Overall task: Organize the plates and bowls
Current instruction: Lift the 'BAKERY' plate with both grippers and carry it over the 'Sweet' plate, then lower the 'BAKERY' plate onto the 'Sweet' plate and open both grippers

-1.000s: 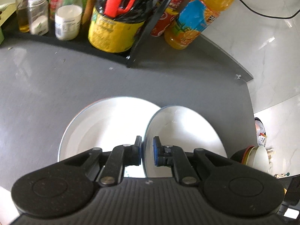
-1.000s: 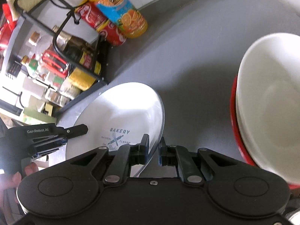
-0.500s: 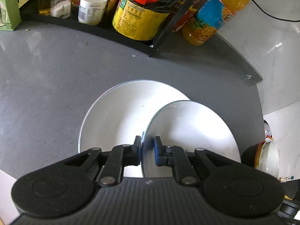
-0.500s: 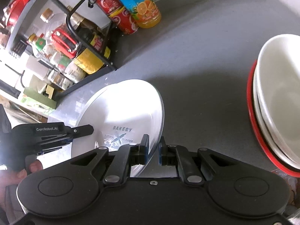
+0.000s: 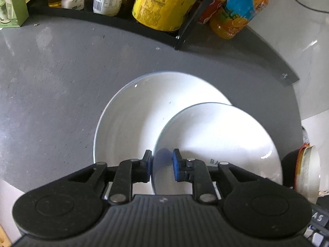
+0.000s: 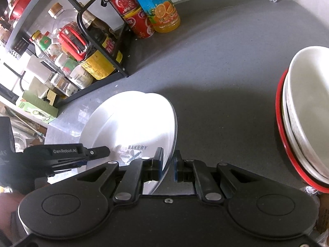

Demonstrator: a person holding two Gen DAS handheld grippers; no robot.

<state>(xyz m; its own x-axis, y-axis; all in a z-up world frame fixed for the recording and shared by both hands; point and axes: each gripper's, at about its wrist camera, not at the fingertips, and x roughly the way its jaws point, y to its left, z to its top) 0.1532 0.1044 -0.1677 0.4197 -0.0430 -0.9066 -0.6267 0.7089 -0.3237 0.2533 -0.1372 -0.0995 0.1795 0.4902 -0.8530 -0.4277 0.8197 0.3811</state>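
— Where's the BAKERY plate (image 5: 218, 140)?
— Tilted over a larger white plate (image 5: 131, 123) on the grey desk (image 5: 51, 82).
— Grippers?
— Left gripper (image 5: 162, 164) slightly parted around its rim; right gripper (image 6: 168, 163) clamps the opposite edge.

Open grey counter (image 5: 51, 86) lay left and ahead of the plates, free for passage. Far edge was blocked by black rack (image 6: 115, 61) packed with bottles and jars; orange juice bottle (image 6: 160, 6) and red cans (image 6: 133, 16) stood just beside its right end. Two overlapping white plates (image 5: 144, 119) took up the centre. Stacked bowls (image 6: 304, 111) closed the right side. Between plates and bowls, a clear counter lane remained.
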